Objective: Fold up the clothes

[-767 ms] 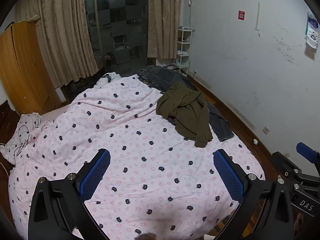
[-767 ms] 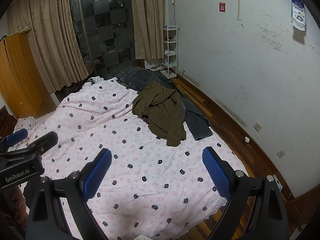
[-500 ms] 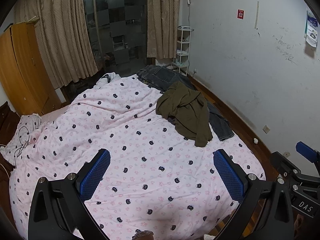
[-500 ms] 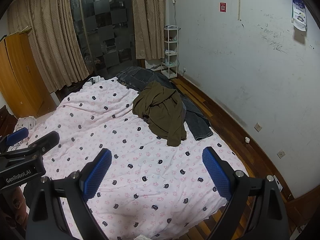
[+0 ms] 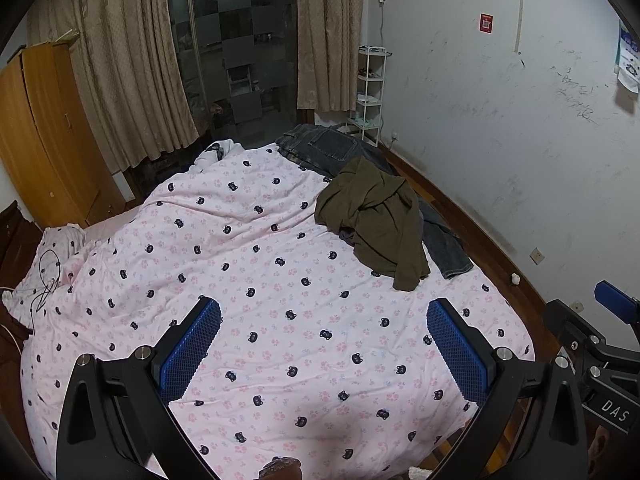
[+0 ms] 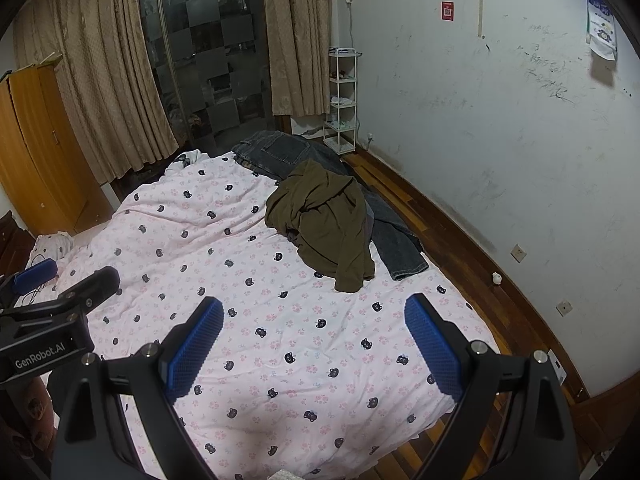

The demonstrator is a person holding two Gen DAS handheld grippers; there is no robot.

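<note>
Legible markings: the left gripper (image 5: 324,340) body, seen at the left edge of the right wrist view, carries the white lettering "GenRobot.AI". The right gripper (image 6: 314,338) body, seen at the right edge of the left wrist view, shows "DAS", with the rest of the word cut off. A red square sign (image 6: 447,10) and a printed poster (image 6: 602,30) hang on the white wall (image 6: 500,128); their text is too small to read. Dark scribbles mark the wall near the poster.

Gripper state: both grippers have their blue-padded jaws spread wide, with nothing between them. Both are held above the near end of the bed (image 5: 280,280), pointing down and across it. Neither touches the pink duvet with its dark bear-head print.

Task items: an olive-green garment (image 5: 376,224) lies crumpled in a heap near the bed's right edge, toward the far end. It rests partly on dark denim jeans (image 5: 324,146), which run along that same right edge from the far right corner, one leg end (image 5: 450,250) reaching out from under the olive garment. Both items are well apart from the grippers, beyond and to the right of the right-hand pad in each view.

Surroundings: a wooden wardrobe (image 5: 44,128) stands off the bed's far left; tan curtains (image 5: 120,60) frame a dark glass door; a white shelf unit (image 5: 370,88) stands in the room's corner.
</note>
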